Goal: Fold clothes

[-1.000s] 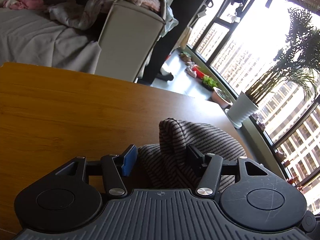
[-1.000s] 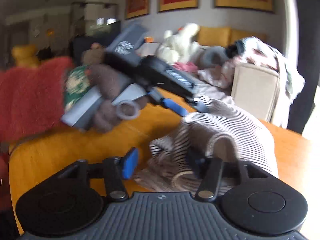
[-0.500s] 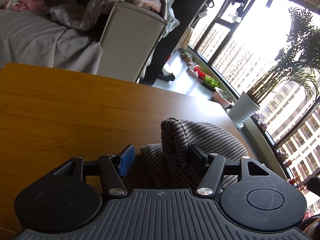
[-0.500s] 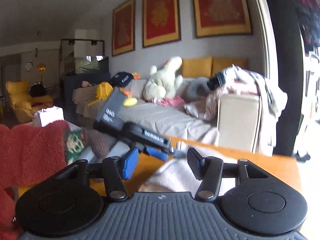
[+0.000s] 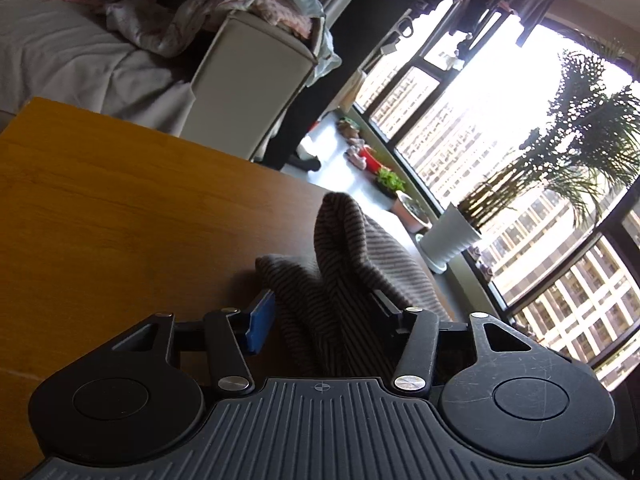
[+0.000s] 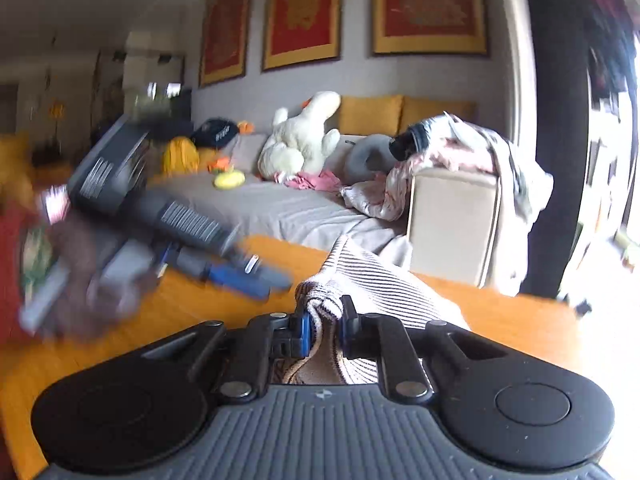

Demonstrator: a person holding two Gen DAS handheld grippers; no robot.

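Striped garment [image 5: 344, 280] sits bunched on the wooden tabletop [image 5: 120, 216], a fold humped up between both tools. Right gripper [image 6: 323, 322] has its fingers pinched tight on a cuff or hem edge; left gripper [image 5: 320, 312] has its fingers spread wide with cloth lying between them, not clamped. To fold well, I'd judge, keep that pinched edge taut and level. Hard to read: the garment's full outline is cut off, and the left gripper blurs in the right view
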